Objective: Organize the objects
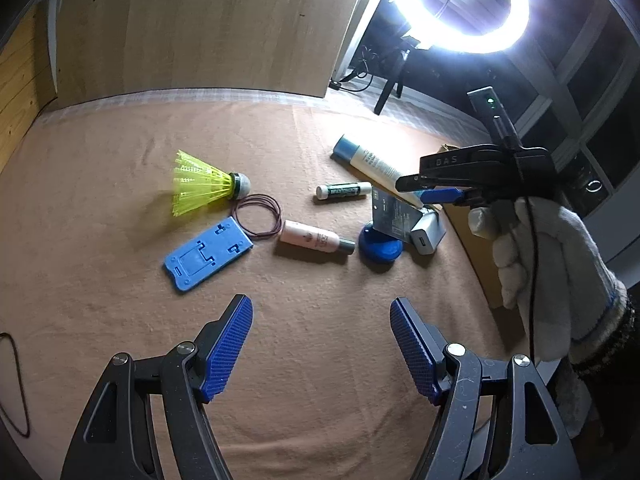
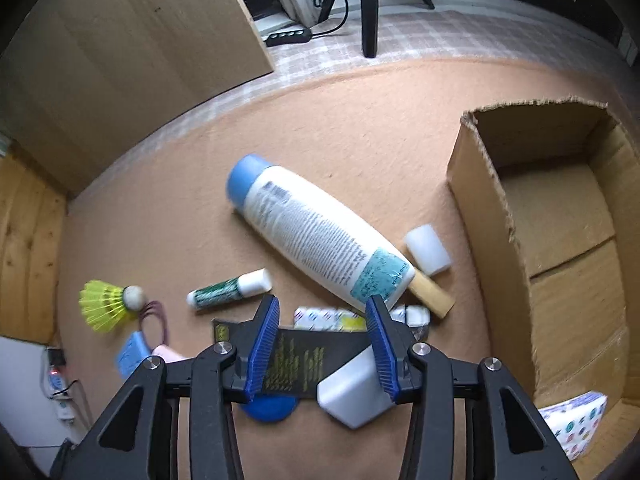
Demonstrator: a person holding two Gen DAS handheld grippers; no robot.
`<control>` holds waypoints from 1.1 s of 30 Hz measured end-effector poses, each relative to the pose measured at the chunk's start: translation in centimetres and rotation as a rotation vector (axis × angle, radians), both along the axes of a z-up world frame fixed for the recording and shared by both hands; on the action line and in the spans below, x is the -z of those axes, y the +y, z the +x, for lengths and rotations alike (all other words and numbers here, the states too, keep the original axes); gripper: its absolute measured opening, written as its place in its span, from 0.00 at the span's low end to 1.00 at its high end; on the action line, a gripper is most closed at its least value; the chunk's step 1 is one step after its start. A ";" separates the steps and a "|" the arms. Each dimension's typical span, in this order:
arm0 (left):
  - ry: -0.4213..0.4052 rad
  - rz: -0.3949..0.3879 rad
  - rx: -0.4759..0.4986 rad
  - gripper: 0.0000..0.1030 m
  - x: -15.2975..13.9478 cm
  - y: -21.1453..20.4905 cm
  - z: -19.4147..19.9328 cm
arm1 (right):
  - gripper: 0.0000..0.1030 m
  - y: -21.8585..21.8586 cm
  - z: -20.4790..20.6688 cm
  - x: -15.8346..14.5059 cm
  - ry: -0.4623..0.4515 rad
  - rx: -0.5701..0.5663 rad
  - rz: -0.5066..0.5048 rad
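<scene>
The right claw (image 2: 322,344) hangs half-spread over a flat black card (image 2: 296,360) with yellow writing, beside a smooth white charger (image 2: 352,396) on the fuzzy tan cloth (image 2: 360,120). It pinches nothing. The left claw (image 1: 322,344) is spread wide and empty.

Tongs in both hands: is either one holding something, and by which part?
Left tongs: open, holding nothing. Right tongs: straddling the black card, but a grip cannot be told.
</scene>
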State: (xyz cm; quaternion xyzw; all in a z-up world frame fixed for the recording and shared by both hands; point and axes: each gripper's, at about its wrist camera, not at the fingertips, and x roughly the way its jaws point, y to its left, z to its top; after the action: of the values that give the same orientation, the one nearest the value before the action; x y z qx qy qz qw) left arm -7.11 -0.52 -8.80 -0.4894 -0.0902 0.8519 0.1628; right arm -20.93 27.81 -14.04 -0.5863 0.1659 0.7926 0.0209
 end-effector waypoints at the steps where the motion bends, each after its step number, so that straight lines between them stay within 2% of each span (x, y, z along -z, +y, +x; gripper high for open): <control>1: 0.000 0.001 0.002 0.73 0.0 0.0 0.0 | 0.40 -0.1 -0.2 0.2 -0.008 -0.005 0.018; 8: -0.005 0.011 0.018 0.73 0.3 0.2 -0.1 | 0.38 -0.7 0.3 1.1 -0.046 -0.045 0.089; 19: -0.011 0.019 0.044 0.73 0.7 1.5 -0.5 | 0.38 -0.5 5.0 2.3 -0.080 -0.060 0.000; 28: -0.030 0.012 0.061 0.73 1.5 2.6 -1.1 | 0.37 -2.5 9.2 2.2 -0.072 -0.195 0.083; 33: -0.041 0.000 0.078 0.73 2.0 3.4 -1.3 | 0.37 -2.5 10.8 2.1 -0.083 -0.226 0.079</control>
State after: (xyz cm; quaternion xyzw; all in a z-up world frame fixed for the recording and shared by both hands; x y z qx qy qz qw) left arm -8.41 2.90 -10.83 -0.5100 -0.0742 0.8347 0.1940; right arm -10.13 25.33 -16.17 -0.6323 0.0662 0.7709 -0.0387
